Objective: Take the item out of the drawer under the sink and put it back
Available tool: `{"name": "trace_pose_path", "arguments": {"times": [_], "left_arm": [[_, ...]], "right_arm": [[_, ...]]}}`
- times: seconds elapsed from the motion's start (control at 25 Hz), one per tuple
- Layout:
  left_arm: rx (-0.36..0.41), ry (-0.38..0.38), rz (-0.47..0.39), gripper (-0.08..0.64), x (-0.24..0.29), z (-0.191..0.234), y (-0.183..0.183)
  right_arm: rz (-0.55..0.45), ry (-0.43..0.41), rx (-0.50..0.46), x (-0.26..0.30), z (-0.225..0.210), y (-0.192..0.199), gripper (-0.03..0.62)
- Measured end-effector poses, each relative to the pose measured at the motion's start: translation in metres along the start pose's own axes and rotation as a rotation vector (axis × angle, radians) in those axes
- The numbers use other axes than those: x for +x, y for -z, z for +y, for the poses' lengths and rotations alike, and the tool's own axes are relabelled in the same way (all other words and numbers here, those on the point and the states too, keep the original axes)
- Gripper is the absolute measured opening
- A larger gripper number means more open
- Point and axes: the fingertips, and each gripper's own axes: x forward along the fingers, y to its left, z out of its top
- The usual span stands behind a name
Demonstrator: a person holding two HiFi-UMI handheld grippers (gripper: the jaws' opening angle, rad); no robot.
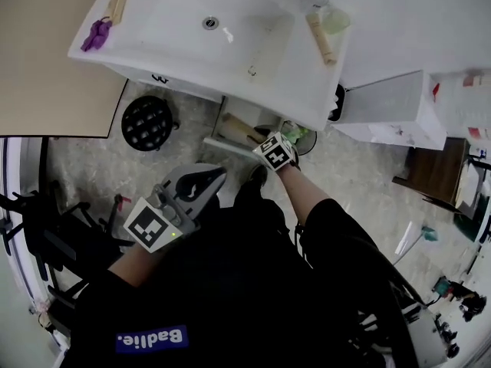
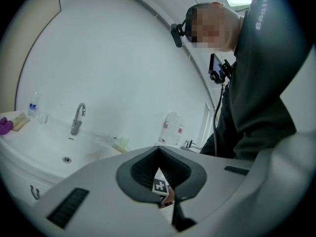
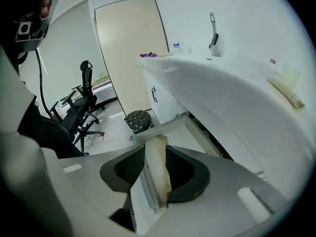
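The drawer (image 1: 221, 143) under the sink (image 1: 253, 44) stands pulled out. A tan, roll-shaped item (image 1: 239, 131) lies inside it along the front wall. My right gripper (image 1: 268, 146) reaches down into the drawer. In the right gripper view its jaws stand on either side of the item (image 3: 159, 167), and I see a thin gap on the left side, so they do not squeeze it. My left gripper (image 1: 205, 176) is held back near my body, its jaws together with nothing in them. In the left gripper view it (image 2: 163, 181) points up over the sink.
A black round stool (image 1: 146, 123) stands left of the drawer. A white cabinet (image 1: 383, 106) is at the right. On the sink top lie a purple thing (image 1: 97, 34), a tan roll (image 1: 322, 38) and a green cup (image 1: 334, 19). An office chair (image 3: 84, 98) stands behind.
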Motion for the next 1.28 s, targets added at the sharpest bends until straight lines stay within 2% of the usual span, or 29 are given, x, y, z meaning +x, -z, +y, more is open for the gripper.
{"name": "trace_pose_path", "arguments": {"times": [0.6,0.88,1.08,1.28], "left_arm": [[0.067,0.101,0.017,-0.003,0.039,-0.026,-0.026],[0.088,0.150,0.020,-0.003,0.059,-0.039,-0.031],[0.115,0.184,0.030,-0.003,0.071,-0.050,-0.038],[0.110,0.208,0.033,-0.003,0.076,-0.067,-0.042]], "right_arm": [[-0.378,0.011,0.118,-0.160,0.043,-0.074,0.115],[-0.574,0.004,0.161,-0.247,0.057,-0.100,0.043],[-0.726,0.009,0.193,-0.303,0.062,-0.123,0.018],[-0.826,-0.003,0.191,-0.342,0.073,-0.134,0.002]]}}
